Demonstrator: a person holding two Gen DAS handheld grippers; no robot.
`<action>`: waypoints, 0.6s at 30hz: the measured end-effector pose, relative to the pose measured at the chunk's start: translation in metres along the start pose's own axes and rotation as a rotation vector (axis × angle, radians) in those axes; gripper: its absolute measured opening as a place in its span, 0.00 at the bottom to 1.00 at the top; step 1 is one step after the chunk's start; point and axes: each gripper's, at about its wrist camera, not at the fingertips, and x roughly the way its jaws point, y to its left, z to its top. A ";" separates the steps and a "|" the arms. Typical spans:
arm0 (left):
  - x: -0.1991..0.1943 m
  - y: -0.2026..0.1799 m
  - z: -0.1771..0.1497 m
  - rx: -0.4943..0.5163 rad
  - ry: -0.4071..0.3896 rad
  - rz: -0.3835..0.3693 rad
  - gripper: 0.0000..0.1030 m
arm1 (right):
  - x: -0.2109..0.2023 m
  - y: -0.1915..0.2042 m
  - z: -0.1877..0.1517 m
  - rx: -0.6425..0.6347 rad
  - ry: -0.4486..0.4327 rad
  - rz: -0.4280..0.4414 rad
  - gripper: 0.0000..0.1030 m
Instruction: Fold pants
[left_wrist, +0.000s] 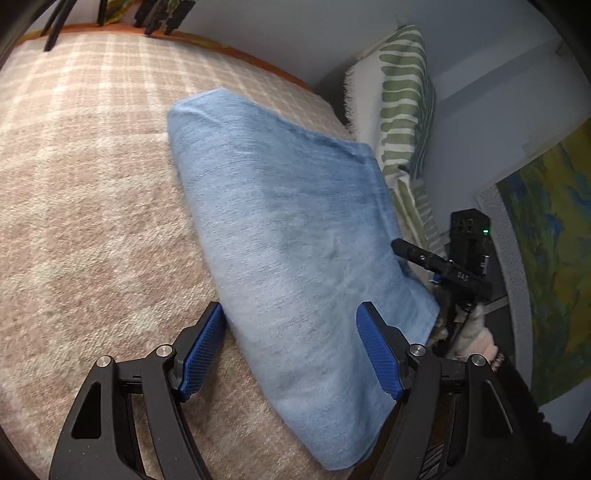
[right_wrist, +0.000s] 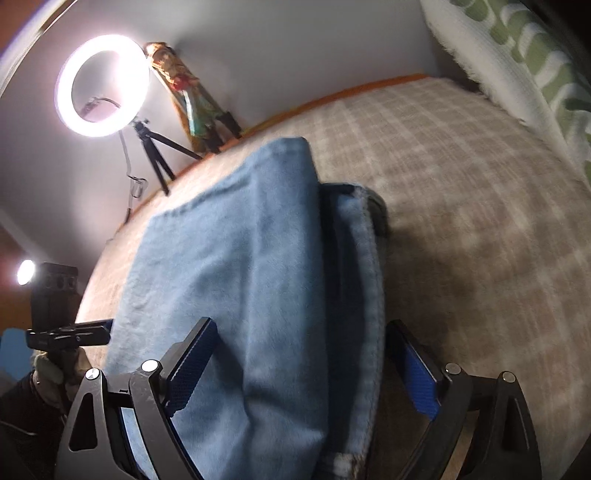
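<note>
Light blue denim pants (left_wrist: 295, 221) lie folded into a long stack on a beige plaid blanket (left_wrist: 92, 184). My left gripper (left_wrist: 291, 308) stands open low over the stack's near end, its left pad at the cloth's edge and its right pad over the denim. At the stack's other side, my right gripper (right_wrist: 301, 326) is open too. It straddles the pants (right_wrist: 229, 258) where a hemmed edge (right_wrist: 369, 258) shows under the top layer. Neither pair of pads presses on the cloth.
A green-and-white striped pillow (left_wrist: 402, 110) leans on the wall beside the pants. A lit ring light (right_wrist: 101, 85) on a tripod (right_wrist: 155, 155) stands at the bed's far edge. A painting (left_wrist: 546, 240) leans at the right. A person's hand (right_wrist: 51, 373) holds the left gripper.
</note>
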 end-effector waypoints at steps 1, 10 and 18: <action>0.003 -0.001 0.002 -0.007 -0.001 -0.011 0.70 | 0.001 0.000 0.001 0.004 -0.011 0.021 0.90; 0.016 -0.009 0.006 0.035 -0.015 -0.008 0.62 | 0.010 0.017 0.007 -0.008 0.011 0.013 0.45; 0.005 -0.009 0.010 0.057 -0.065 -0.001 0.21 | -0.007 0.046 0.016 -0.088 0.008 -0.166 0.16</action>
